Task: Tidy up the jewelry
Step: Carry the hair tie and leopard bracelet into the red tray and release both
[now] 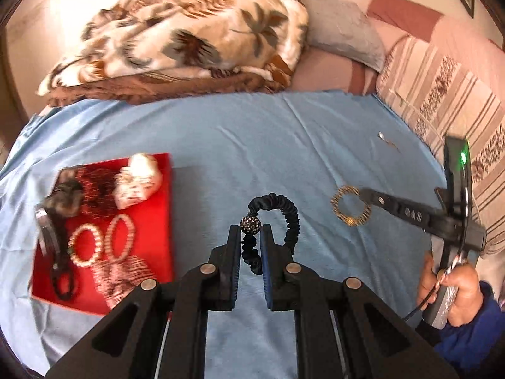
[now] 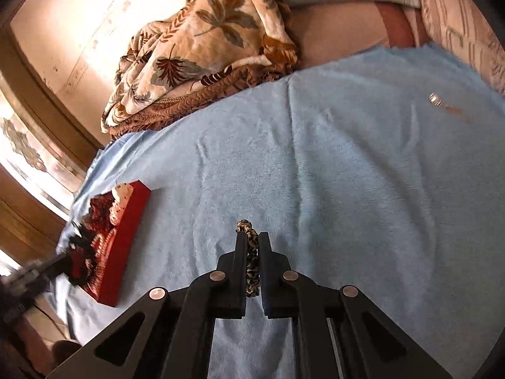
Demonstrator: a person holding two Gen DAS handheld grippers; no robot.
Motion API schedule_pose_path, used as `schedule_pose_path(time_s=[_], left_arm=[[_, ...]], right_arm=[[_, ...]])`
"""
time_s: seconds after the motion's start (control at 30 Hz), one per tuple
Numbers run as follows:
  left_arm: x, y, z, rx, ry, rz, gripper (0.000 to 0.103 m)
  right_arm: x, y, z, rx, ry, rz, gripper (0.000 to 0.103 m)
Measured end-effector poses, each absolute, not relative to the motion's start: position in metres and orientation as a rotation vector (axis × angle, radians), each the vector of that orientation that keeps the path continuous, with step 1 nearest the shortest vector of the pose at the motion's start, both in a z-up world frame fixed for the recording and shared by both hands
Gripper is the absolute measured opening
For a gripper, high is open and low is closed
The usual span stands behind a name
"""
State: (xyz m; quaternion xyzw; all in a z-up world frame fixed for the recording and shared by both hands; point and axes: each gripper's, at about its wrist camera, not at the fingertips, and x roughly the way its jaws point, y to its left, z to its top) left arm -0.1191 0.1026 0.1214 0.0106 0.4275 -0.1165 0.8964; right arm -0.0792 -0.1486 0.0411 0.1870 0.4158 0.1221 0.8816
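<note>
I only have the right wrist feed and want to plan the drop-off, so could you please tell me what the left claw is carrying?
Observer: The left claw is shut on a black ruffled bracelet with a sparkly bead.
Operator: Thank you. My view shows the red box edge-on; what lies inside?
Observer: Two pale beaded bracelets lie side by side in the red box, with darker pieces around them.
Operator: And how does the piece in my right claw look from over there?
Observer: The right claw holds a full gold ring-shaped bracelet by its edge, above the blue cloth.
</note>
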Motion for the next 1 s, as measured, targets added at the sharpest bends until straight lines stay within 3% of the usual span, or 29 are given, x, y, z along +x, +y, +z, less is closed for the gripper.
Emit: schedule_pose_path(time_s=[0.43, 0.73, 1.0], left_arm=[[-0.159, 0.232, 0.120, -0.133, 0.837, -0.079, 0.012], [-0.164, 0.336, 0.112, -0.389, 0.801, 0.042, 0.012], [-0.159, 0.331, 0.094, -0.404, 0.826, -0.028, 0.012]], right_arm=[[-0.128, -0.116, 0.070, 0.285, 0.882, 0.231, 0.008], [-0.113, -0.022, 0.115, 0.170, 0.852, 0.384, 0.008], [-0.092, 0.073, 0.133, 0.063, 0.864, 0.501, 0.008]])
